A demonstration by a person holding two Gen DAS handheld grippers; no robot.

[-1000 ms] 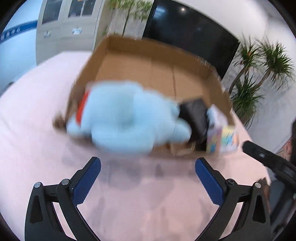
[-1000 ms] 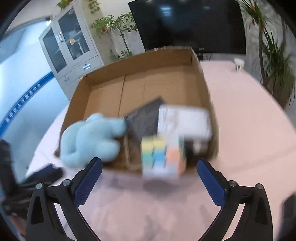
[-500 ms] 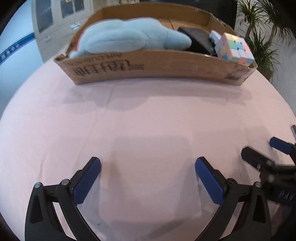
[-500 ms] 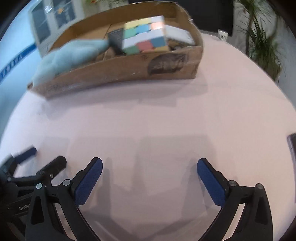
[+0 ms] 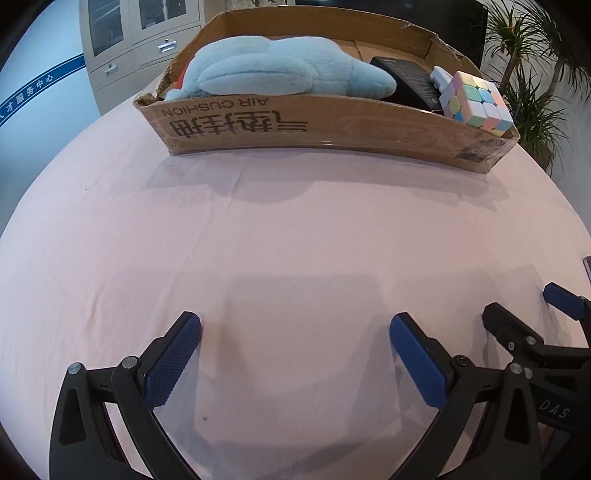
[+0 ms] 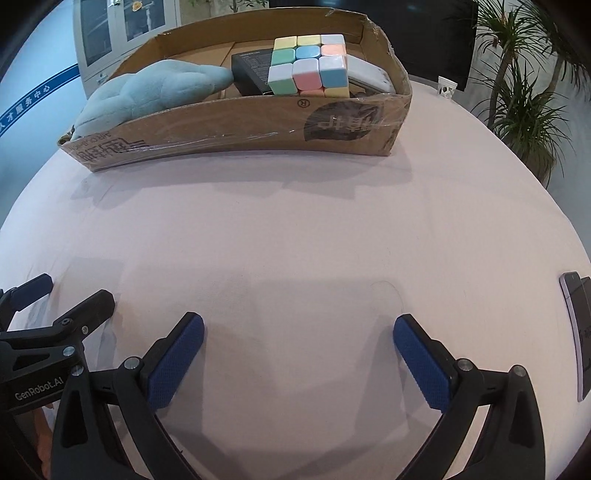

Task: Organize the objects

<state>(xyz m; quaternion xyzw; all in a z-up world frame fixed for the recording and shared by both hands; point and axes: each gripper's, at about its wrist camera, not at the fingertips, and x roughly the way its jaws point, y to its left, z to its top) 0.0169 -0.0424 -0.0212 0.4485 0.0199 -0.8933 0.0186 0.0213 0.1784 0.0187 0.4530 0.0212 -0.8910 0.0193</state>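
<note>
Three items inside cardboard box

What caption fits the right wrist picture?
Pastel puzzle cube, fluffy blue plush toy packed in brown cardboard box; open right gripper low over pink tablecloth.

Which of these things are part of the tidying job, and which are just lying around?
Part of the job:
cardboard box
blue plush toy
pastel puzzle cube
black packet
white item behind the cube

Just lying about:
paper cup
phone-like device at the table edge
potted plants
cabinet
</note>
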